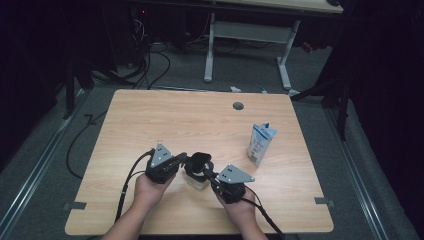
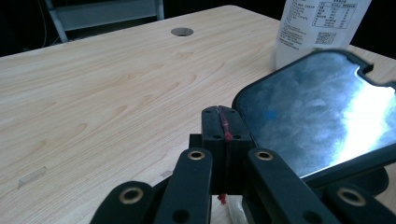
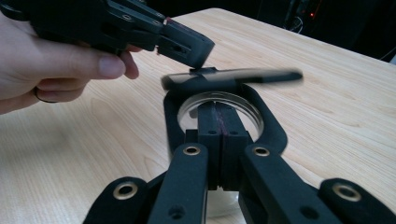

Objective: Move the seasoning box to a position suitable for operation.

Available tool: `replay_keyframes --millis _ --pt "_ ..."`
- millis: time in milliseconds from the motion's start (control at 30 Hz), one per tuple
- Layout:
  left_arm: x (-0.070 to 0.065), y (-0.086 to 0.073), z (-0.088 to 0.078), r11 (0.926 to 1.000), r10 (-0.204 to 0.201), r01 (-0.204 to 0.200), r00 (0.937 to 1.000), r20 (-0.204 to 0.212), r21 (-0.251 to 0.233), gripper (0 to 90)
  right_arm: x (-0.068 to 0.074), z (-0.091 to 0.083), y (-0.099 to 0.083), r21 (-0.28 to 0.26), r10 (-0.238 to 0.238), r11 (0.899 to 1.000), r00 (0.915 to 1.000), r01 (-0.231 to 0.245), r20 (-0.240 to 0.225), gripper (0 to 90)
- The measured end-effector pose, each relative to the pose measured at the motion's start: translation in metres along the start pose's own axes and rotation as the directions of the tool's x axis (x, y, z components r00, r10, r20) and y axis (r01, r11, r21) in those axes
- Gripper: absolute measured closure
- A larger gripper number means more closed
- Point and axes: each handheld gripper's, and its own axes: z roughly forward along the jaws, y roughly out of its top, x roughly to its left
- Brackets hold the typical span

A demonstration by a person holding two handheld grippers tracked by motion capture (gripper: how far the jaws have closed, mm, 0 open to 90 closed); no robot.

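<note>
High view takes in the wooden table (image 1: 150, 120), with a white carton (image 1: 261, 143) standing upright at its right side. Near the front edge the left gripper (image 1: 181, 161) and right gripper (image 1: 207, 175), both with jaws pressed together, meet over a clear glass jar (image 3: 219, 108). Its black flip lid (image 2: 322, 112) is raised beside the left gripper's tip

On the table (image 1: 150, 120) a glass jar (image 1: 196, 179) stands between my two hands, near my edge. My left gripper (image 1: 183, 159) is to its left, my right gripper (image 1: 207, 175) to its right — both meet above it, at the lid (image 1: 199, 161). A carton (image 1: 261, 144) stands further right, behind, and a cable hole (image 1: 238, 106) beyond it.
</note>
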Motion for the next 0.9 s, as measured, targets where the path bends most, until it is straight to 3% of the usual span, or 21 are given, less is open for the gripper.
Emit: replay_keyframes --millis 200,300,533,900 --pt "-0.001 -0.005 -0.011 0.9998 -0.016 0.016 0.9999 -0.003 -0.012 89.9 0.003 -0.002 0.002 -0.015 -0.004 1.000 1.0000 0.004 -0.004 89.8" --pt "-0.004 -0.014 -0.022 0.9999 -0.006 0.006 0.9999 -0.008 -0.011 86.7 0.003 -0.003 0.003 -0.017 -0.005 1.000 1.0000 0.005 -0.001 89.8" --pt "-0.017 -0.038 -0.036 0.9991 -0.042 0.042 0.9990 0.012 -0.001 87.1 0.004 -0.004 0.004 -0.019 -0.008 1.000 1.0000 0.008 0.002 89.8" --pt "-0.041 -0.032 -0.029 0.9993 -0.035 0.036 0.9970 0.069 -0.013 90.0 0.005 -0.007 0.007 -0.038 -0.009 0.999 1.0000 0.009 0.000 89.8"
